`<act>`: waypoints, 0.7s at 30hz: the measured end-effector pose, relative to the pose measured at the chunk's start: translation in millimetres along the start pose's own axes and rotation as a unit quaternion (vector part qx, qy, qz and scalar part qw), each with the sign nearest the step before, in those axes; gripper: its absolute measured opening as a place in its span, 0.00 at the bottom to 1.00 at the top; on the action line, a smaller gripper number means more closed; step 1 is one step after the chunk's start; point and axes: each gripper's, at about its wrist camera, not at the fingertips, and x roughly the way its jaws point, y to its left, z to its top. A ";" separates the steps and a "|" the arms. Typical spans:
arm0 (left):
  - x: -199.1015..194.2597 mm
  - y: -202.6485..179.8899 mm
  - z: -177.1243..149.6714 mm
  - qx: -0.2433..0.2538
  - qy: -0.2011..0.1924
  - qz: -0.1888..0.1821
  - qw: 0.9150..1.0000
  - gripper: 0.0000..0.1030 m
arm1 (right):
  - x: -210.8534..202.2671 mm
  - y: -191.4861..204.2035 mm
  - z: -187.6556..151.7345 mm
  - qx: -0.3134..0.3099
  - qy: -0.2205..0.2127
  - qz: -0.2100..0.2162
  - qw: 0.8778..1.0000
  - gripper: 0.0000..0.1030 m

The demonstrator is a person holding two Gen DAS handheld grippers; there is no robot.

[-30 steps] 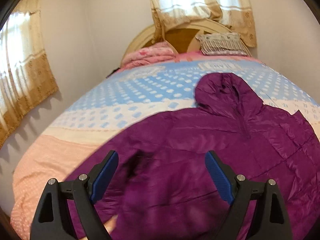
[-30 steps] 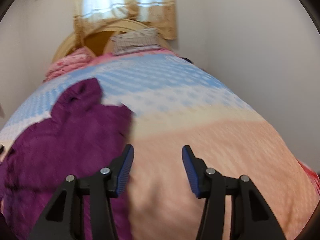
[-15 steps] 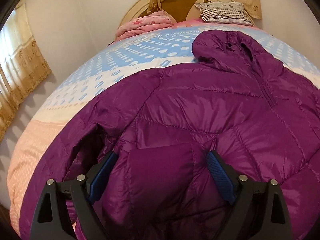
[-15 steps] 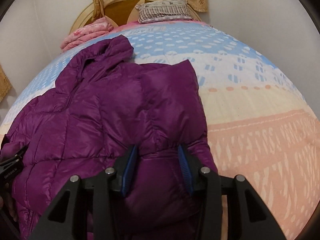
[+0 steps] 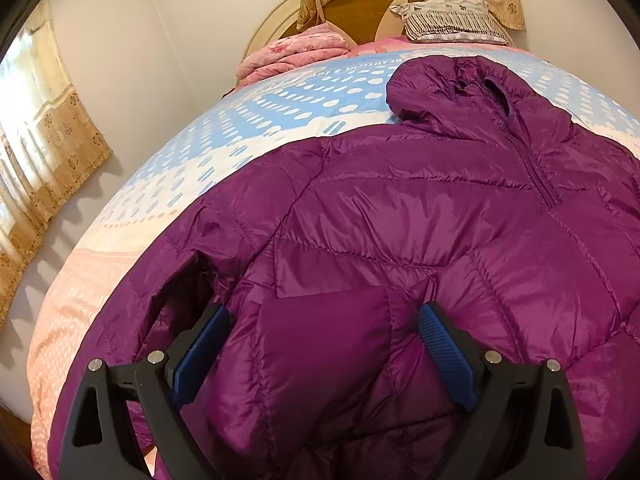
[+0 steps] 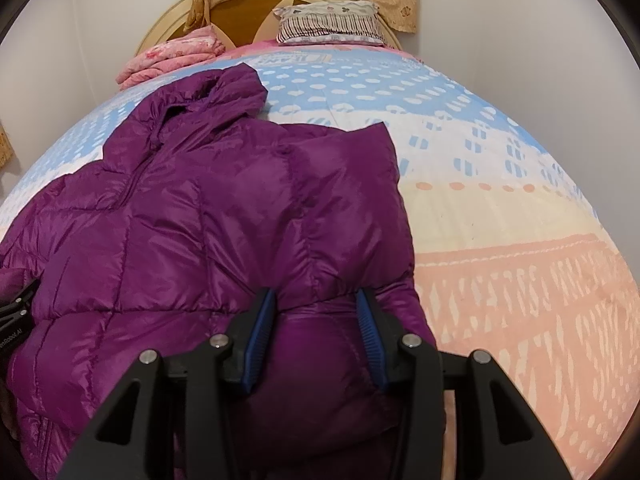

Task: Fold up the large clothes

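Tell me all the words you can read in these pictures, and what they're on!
"enRobot.AI" (start cut off): black body of the left gripper.
Printed line on the blue-and-white dotted bedsheet: upside down, too blurred to read.
Purple puffer jacket: no words visible.

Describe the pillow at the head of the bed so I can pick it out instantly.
Start at the rounded wooden headboard. Against it lie a folded pink floral quilt and, to its right, the grey striped pillow; only the pillow has dark stripes and a fringed edge.
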 end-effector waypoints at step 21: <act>29.8 4.6 26.0 -0.032 0.021 -0.032 0.999 0.93 | 43.2 -19.4 45.1 0.031 0.008 0.031 0.999 0.45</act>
